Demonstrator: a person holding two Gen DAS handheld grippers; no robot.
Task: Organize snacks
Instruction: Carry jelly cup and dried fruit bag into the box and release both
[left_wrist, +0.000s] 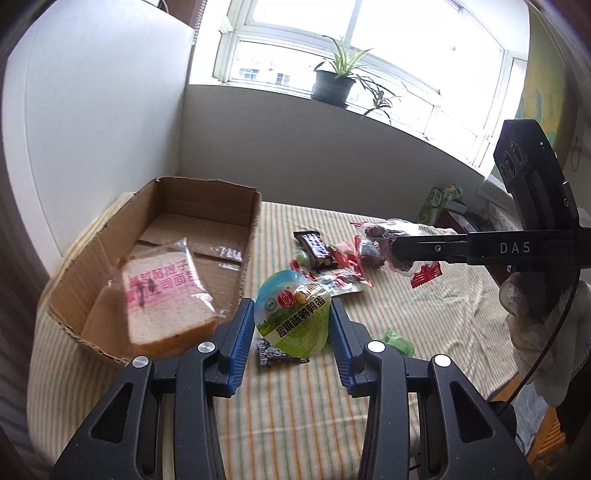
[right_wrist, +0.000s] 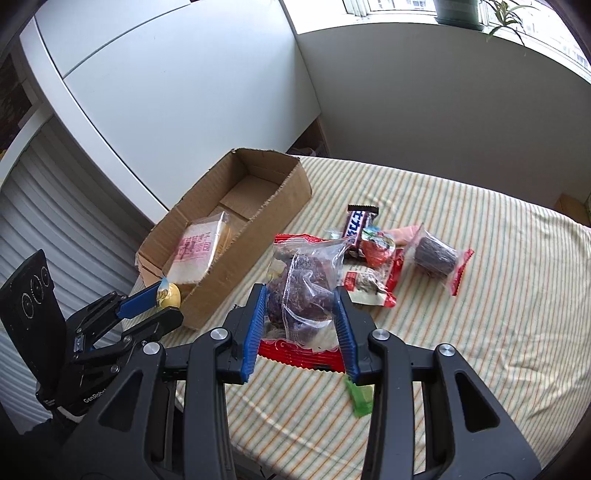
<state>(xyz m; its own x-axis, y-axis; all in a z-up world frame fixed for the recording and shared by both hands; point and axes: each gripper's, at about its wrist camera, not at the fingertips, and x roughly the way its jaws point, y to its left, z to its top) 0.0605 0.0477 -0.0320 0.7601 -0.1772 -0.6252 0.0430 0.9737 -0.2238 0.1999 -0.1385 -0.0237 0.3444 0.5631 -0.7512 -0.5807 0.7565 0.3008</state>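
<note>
Striped cloth holds loose snacks (right_wrist: 373, 254) beside our box (left_wrist: 255, 221). Left gripper (left_wrist: 291, 325) clamps an egg pack (left_wrist: 293, 314); right gripper (right_wrist: 301, 325) clamps a clear bag (right_wrist: 303, 284), perhaps dates, both lifted for boxing.

Green egg pouch (left_wrist: 293, 314) between left hand-held gripper (left_wrist: 292, 325) pads — cardboard box (left_wrist: 236, 201) (bread inside) alongside

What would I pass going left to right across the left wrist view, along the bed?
Cardboard box holding the wrapped bread slice → green egg snack pack in the left gripper → chocolate bar → right gripper gripping a clear-wrapped dark cake.
</note>
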